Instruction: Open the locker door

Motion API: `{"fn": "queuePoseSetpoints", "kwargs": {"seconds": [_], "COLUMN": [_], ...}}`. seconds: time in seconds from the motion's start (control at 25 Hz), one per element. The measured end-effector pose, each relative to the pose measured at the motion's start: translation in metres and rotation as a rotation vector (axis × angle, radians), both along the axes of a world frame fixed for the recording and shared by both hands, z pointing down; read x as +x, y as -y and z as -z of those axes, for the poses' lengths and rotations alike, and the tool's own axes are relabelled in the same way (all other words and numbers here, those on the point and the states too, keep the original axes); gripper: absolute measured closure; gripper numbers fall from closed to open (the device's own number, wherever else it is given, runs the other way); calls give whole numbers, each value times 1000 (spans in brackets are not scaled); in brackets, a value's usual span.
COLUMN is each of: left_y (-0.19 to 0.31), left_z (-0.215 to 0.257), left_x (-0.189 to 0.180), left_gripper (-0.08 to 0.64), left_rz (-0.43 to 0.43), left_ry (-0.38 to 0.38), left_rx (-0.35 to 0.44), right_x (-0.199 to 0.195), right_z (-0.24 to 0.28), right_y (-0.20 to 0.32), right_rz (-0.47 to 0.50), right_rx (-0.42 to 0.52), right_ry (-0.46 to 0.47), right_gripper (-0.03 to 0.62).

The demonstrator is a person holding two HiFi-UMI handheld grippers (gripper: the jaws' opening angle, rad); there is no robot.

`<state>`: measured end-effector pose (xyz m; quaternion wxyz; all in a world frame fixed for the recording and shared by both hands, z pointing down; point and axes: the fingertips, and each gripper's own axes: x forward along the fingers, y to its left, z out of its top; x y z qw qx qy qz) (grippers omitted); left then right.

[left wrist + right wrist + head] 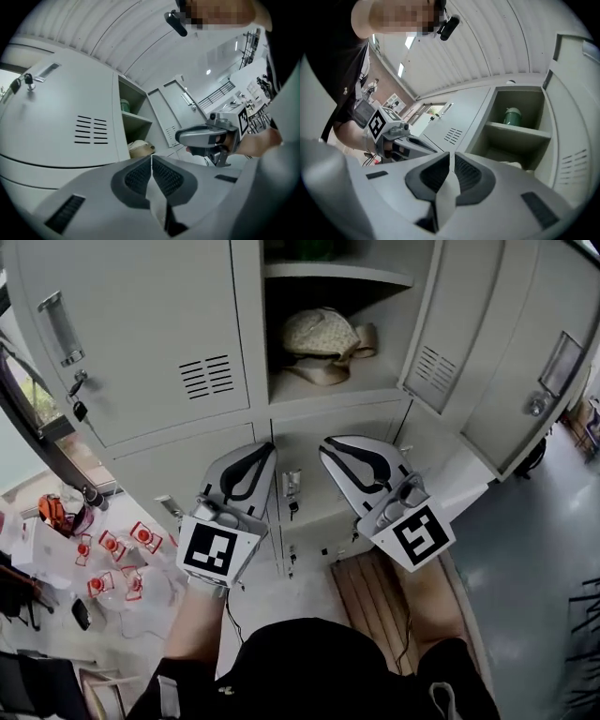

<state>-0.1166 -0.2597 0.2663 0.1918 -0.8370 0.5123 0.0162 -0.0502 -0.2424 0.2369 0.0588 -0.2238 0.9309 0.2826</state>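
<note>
Both tools, left tool (266, 448) and right tool (324, 442), jaws pressed together on nothing, below the open compartment (333, 381).
Locker door (437, 343) stands open at that compartment's right side, apart from both tools. A cream cloth hat (322, 332) lies inside the compartment, and the right gripper view adds a green flask (512, 116) on the shelf above.

The head view looks steeply down from overhead, the open compartment (384, 371) at upper centre. Both gripper views sit low and close, tilted upward (ceiling (117, 37) fills their tops), and share that compartment; the left shows the right gripper (185, 137) at right, the right the left gripper (424, 149) at left.
</note>
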Motion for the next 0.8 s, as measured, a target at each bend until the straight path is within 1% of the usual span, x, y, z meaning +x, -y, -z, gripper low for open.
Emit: {"fn": "queuePoseSetpoints", "kwargs": {"seconds": [0.08,0.2,0.32,0.44,0.6,0.8], "left_y": [-6,-18,-27,-35,-41,-43], "left_z": [-8,-12,-14,-18,-22,-20], "left_x": [-21,-45,-61,-75,-86,-86], "left_gripper": [535,535,535,535,535,535], "left_rz": [51,108,145,179,207,201], "left_ry": [-10,-27,-32,-43,-53,-58], "left_rx": [-33,-52,-48,-53,-74,-54], "right_x": [-16,-39,-54,-61,-63,-63], "right_z": [-7,-18,-25,-29,-31,-33], "right_y": [-2,-5,-4,-3,0,1], "right_rz": [37,98,123,144,161,150], "right_rx": [-24,-71,-73,-102,-154,-163], "right_ry": [16,37,42,56,88,91], "right_gripper": [544,545,545,545,545,545]}}
